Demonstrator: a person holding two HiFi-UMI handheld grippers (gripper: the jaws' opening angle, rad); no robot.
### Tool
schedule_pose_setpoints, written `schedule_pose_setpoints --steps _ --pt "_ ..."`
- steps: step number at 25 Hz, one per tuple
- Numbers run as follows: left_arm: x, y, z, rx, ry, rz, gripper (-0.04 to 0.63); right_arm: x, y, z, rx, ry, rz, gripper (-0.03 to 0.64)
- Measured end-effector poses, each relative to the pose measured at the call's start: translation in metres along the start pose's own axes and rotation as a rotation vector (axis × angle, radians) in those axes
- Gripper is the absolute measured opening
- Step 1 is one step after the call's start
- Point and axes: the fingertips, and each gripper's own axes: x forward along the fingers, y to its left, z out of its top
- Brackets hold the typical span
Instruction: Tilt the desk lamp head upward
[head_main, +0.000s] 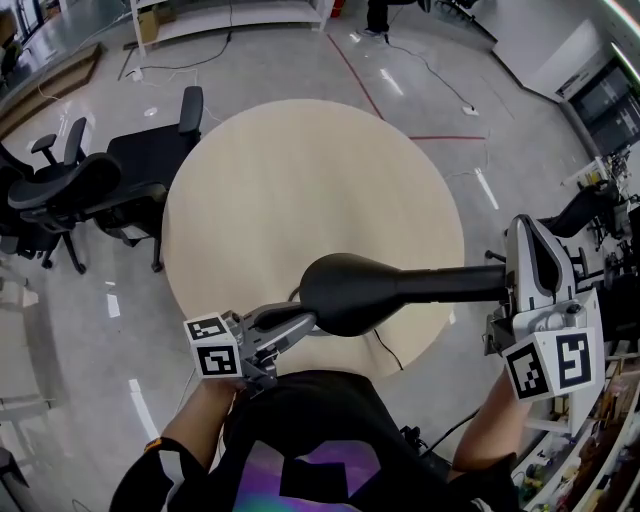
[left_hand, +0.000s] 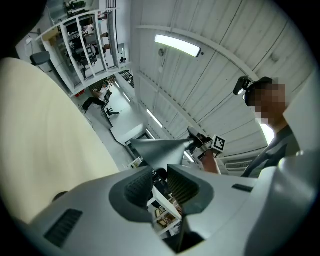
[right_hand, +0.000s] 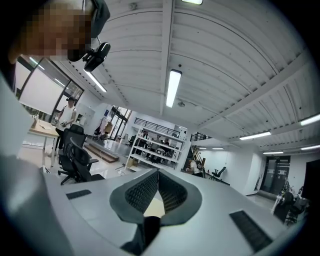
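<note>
Office chairs (head_main: 90, 195) stand on the floor at the upper left of the head view, beside the round table (head_main: 300, 180).

At the lower left, the left gripper (head_main: 300, 325) reaches up and to the right to the left end of the black lamp head (head_main: 350, 292). In the left gripper view, its jaws are closed to a narrow gap on the lower edge of the lamp head (left_hand: 160, 149), and a dark part sits between their tips.

The lamp head hangs over the near edge of the table, in the lower middle of the frame. Its arm (head_main: 450, 283) runs straight right to the side of the right gripper (head_main: 535, 250).

In the right gripper view, the right gripper's (right_hand: 158, 175) jaws are pressed together with nothing between them.
</note>
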Motion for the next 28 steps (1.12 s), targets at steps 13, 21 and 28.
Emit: schedule_pose_setpoints --steps 13,21,28 --pt "-0.010 -0.042 0.070 0.225 -0.072 -0.011 0.133 -0.017 -0.036 -0.036 0.090 0.012 -0.118 0.011" --pt "-0.007 -0.079 0.108 0.363 -0.092 -0.016 0.132 -0.027 -0.044 -0.055 0.145 0.029 -0.134 0.011" --pt "0.002 -0.117 0.142 0.458 -0.102 -0.029 0.132 -0.039 -0.041 -0.072 0.223 0.047 -0.147 0.011"
